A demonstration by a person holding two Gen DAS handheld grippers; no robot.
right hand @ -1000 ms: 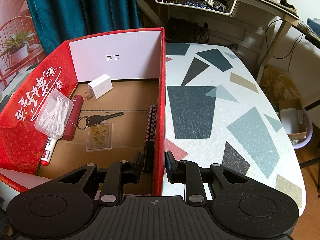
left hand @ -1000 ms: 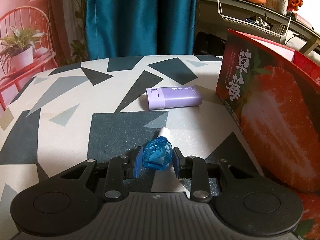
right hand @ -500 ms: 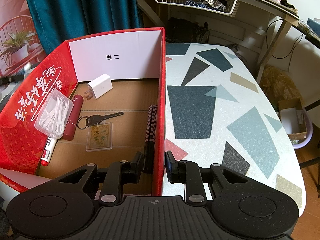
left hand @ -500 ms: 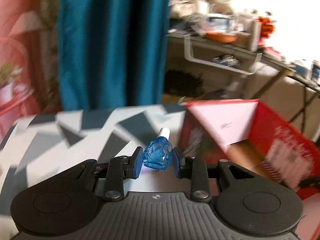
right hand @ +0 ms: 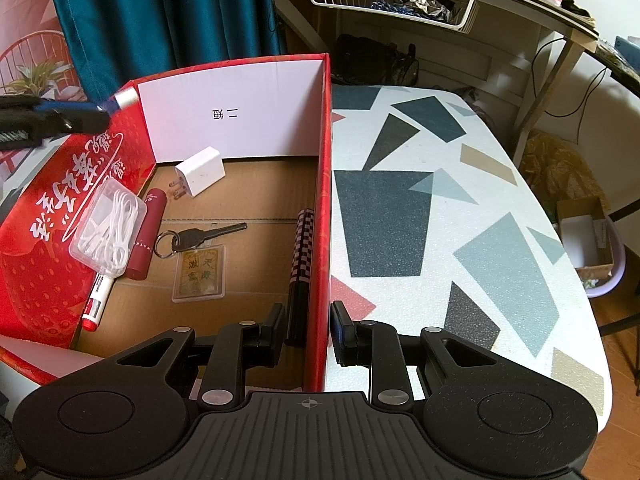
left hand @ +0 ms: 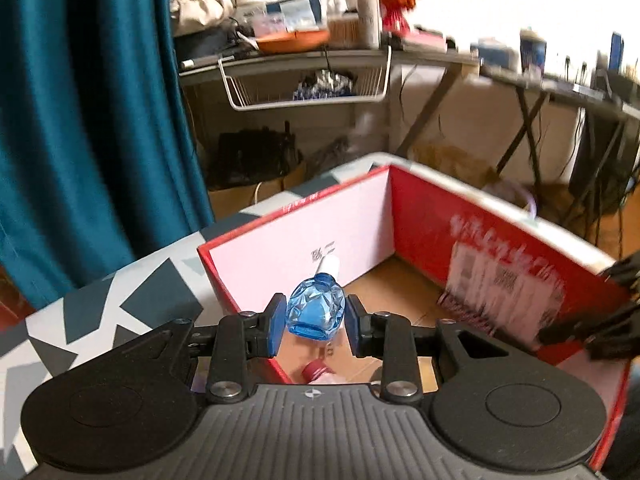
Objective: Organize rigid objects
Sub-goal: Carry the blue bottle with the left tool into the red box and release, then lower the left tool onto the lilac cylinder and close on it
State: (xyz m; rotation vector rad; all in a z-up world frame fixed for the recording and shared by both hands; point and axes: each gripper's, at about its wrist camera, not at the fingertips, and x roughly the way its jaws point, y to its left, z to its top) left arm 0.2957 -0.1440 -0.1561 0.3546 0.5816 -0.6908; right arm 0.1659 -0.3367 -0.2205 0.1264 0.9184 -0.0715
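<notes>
My left gripper [left hand: 314, 322] is shut on a small blue faceted bottle [left hand: 316, 312] with a white cap. It holds the bottle in the air above the left rim of the red strawberry box [left hand: 424, 216]. My right gripper [right hand: 306, 334] straddles the box's right wall [right hand: 322, 216], its jaws close on either side; whether they clamp it I cannot tell. The left gripper [right hand: 48, 118] shows at the far left of the right wrist view, over the box's left wall. Inside the box lie a white charger [right hand: 200, 172], a key [right hand: 196, 236], a card [right hand: 200, 274], a checkered pen [right hand: 300, 248] and a floss case [right hand: 108, 226].
A red tube [right hand: 146, 234] and a marker [right hand: 96, 302] lie by the floss case. The patterned table [right hand: 440, 216] stretches right of the box. A teal curtain [left hand: 80, 120], a cluttered desk with a wire basket [left hand: 308, 80] and a bin [right hand: 588, 240] stand beyond.
My left gripper lifted the blue bottle off the table and swung it right, over the box's left rim. The right gripper has not moved.
</notes>
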